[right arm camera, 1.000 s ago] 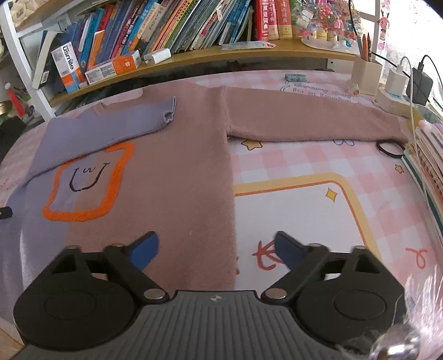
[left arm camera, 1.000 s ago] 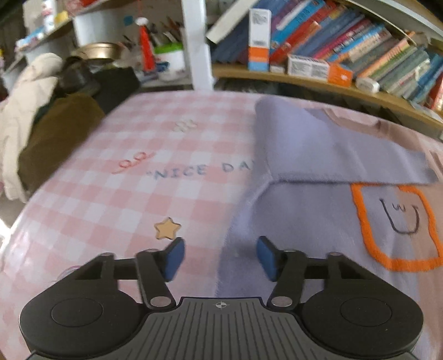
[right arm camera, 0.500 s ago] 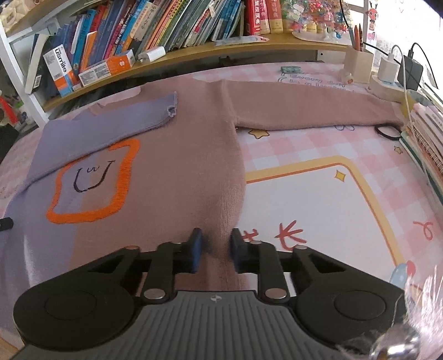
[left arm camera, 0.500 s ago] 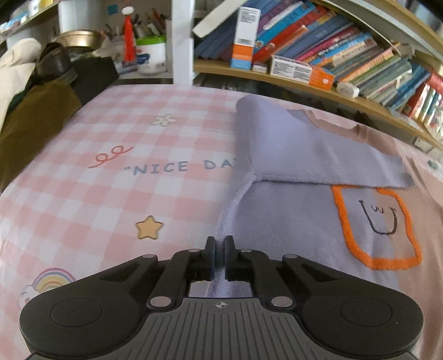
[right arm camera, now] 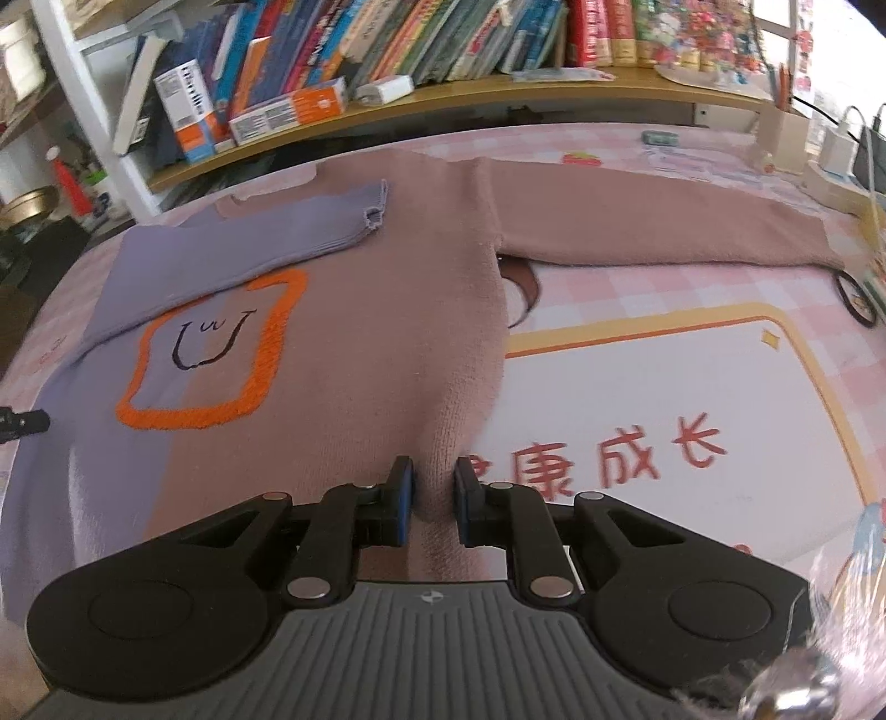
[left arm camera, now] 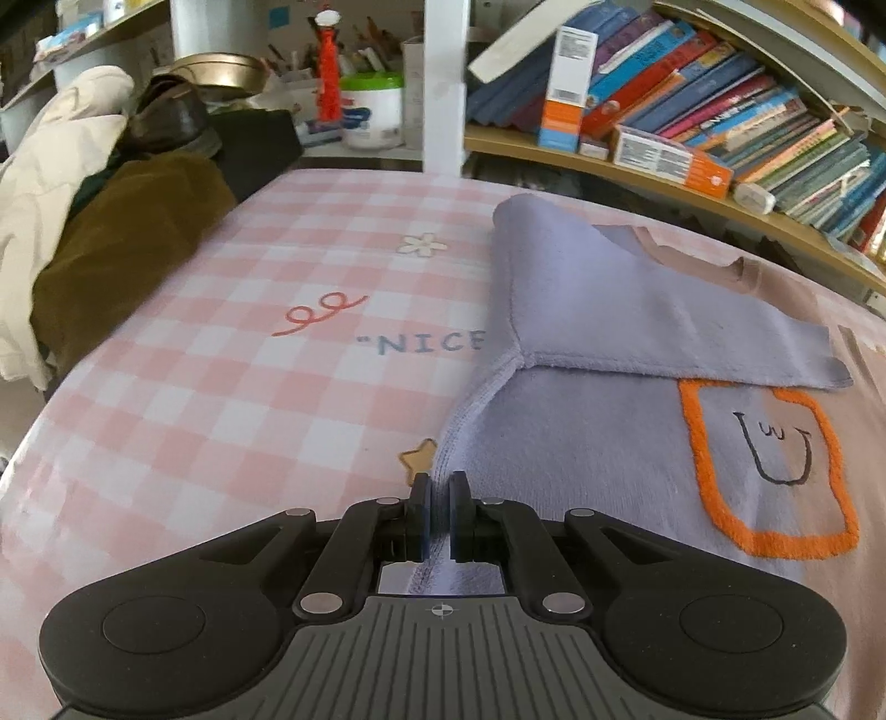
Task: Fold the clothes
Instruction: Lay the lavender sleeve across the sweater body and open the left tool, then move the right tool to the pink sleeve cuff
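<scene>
A sweater (right arm camera: 354, 310), lilac on its left half and dusty pink on its right, lies flat on the table with an orange toast face on the chest. Its lilac sleeve (left arm camera: 637, 310) is folded across the chest; the pink sleeve (right arm camera: 653, 227) stretches out to the right. My left gripper (left arm camera: 438, 487) is shut on the sweater's lilac hem edge (left arm camera: 459, 426). My right gripper (right arm camera: 432, 476) is shut on a raised pinch of the pink hem (right arm camera: 443, 421).
A pink checked tablecloth (left arm camera: 266, 376) covers the table. A heap of brown and cream clothes (left arm camera: 99, 221) lies at the far left. Bookshelves (right arm camera: 387, 50) run along the back. A charger and cables (right arm camera: 841, 149) and a black hair tie (right arm camera: 855, 296) sit at the right.
Both grippers were open above the hem a second ago; they have closed on it and now lift the cloth slightly, the views shifting forward.
</scene>
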`<state>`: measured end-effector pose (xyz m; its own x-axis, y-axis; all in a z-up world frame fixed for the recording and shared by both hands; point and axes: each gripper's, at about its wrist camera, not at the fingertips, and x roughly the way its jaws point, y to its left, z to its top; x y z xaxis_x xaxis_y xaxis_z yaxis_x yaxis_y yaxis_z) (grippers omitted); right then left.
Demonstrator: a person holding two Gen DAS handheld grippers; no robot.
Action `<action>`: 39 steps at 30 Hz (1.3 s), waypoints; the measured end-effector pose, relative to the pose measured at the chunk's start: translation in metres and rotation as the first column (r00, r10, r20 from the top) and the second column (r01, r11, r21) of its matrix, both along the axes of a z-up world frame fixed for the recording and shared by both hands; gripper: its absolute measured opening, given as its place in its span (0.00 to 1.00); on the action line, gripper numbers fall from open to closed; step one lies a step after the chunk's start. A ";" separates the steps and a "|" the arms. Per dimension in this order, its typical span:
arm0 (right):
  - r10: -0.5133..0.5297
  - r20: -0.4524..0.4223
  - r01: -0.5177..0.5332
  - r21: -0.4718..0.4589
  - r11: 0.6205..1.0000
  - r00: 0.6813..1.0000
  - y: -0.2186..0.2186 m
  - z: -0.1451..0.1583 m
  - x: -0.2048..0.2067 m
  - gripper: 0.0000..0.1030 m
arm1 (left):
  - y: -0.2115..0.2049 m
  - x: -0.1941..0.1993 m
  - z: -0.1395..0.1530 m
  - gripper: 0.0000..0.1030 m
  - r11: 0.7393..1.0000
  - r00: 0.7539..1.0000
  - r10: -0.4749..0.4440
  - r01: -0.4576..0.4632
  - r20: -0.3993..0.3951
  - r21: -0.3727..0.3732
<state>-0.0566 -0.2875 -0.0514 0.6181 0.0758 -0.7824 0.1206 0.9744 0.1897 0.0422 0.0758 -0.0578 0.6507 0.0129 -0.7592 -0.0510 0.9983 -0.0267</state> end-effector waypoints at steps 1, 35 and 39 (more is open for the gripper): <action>0.007 -0.001 -0.007 -0.002 1.000 1.000 0.001 0.000 0.001 0.14 | 0.001 0.000 0.000 0.06 1.000 1.000 0.003 -0.003 -0.002 0.001; -0.215 0.117 0.224 -0.077 0.971 0.970 -0.217 0.001 0.037 0.71 | -0.145 -0.072 0.029 0.98 0.999 1.000 0.015 -0.015 0.010 0.035; -0.222 0.136 0.237 -0.106 0.966 0.966 -0.238 -0.002 0.050 0.69 | -0.161 -0.086 0.032 0.98 0.994 0.996 -0.015 0.006 0.085 0.106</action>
<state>-0.0064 -0.5254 -0.0536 0.6993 -0.1695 -0.6944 0.3266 0.9399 0.0995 -0.0434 -0.0855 -0.0259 0.7135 0.0829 -0.6957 -0.0428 0.9963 0.0749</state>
